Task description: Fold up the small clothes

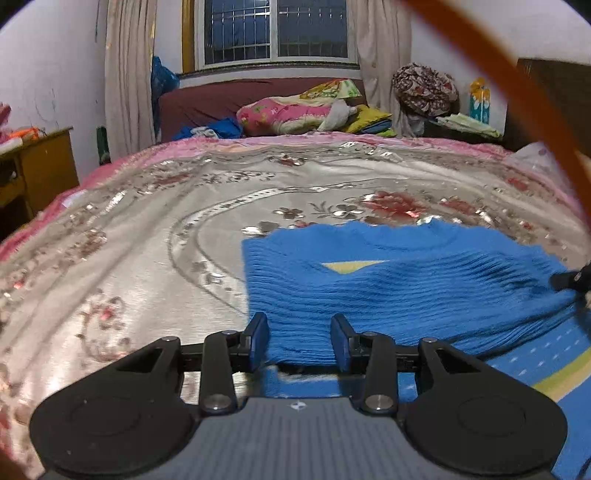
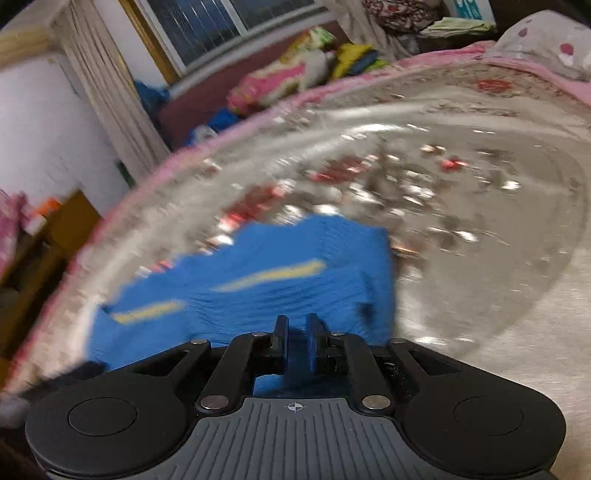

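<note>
From the left wrist view, the left gripper [image 1: 299, 341] hovers low over the near edge of a blue ribbed knitted garment with a yellow stripe [image 1: 399, 291], which lies spread on a shiny silver-grey bedspread with red flowers and a pink border [image 1: 155, 236]. Its two blue-padded fingers [image 1: 258, 341] stand apart, with the hem of the knit between them; the pads do not press on the cloth. At the right edge, a dark tip of the other tool [image 1: 570, 278] touches the garment's far side. An orange cable [image 1: 524, 92] arcs across the upper right. Beyond the bed sit a heap of pink and yellow bedding [image 1: 295, 112] and a barred window [image 1: 275, 31].

The right wrist view is tilted and smeared by blur. Here the right gripper [image 2: 297, 341] sits at the same blue garment's [image 2: 258, 291] near edge, fingers drawn close together, blue cloth showing in the narrow slit between them, pinched. The bedspread [image 2: 480, 184] fills the rest.
</note>
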The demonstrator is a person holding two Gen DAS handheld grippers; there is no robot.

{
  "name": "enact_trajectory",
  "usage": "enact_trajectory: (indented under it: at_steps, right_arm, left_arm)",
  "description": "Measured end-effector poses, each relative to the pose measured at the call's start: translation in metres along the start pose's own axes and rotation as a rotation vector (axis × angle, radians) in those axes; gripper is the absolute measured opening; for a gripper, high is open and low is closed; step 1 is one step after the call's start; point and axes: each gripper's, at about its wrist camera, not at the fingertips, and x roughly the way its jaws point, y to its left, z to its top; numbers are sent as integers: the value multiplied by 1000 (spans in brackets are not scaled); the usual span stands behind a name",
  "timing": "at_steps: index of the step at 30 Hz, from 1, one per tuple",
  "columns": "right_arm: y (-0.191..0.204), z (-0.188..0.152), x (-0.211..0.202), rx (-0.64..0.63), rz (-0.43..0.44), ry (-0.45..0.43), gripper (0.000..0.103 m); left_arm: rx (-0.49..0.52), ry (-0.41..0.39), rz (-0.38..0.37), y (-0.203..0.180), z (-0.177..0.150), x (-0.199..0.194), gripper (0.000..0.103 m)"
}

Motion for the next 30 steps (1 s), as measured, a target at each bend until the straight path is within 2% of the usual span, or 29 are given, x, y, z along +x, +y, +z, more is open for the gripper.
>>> enact_trajectory:
  at_steps: [4, 6, 8, 12, 15, 21, 23, 26, 30]
  right_arm:
    - [-4, 3, -4, 0, -18, 2, 0]
    - [1, 6, -8, -11, -14, 2, 6]
    - [4, 10, -15, -21, -2, -35, 13]
    - [-10, 22, -22, 18, -5, -85, 16]
    - [-23, 28, -14, 57, -16, -60, 26]
    - [-27, 27, 4, 80, 53, 3, 26]
    - [-19, 21, 0, 39, 64, -2, 26]
    - [-1, 10, -11, -92, 64, -15, 26]
    - [22, -6, -26, -268, 107, -36, 26]
  left_arm:
    - [-20, 19, 8, 5, 1, -3, 47]
    - [-20, 16, 7, 6, 2, -7, 47]
    - [-9, 5, 8, 5, 1, -12, 46]
    - [-15, -9, -7, 2, 2, -19, 46]
    - [-34, -9, -9, 1, 0, -20, 46]
    - [-24, -10, -6, -2, -1, -19, 46]
    - [-35, -12, -10, -2, -1, -19, 46]
    - [-54, -18, -13, 0, -4, -20, 46]
    - [-48, -19, -15, 0, -10, -20, 47]
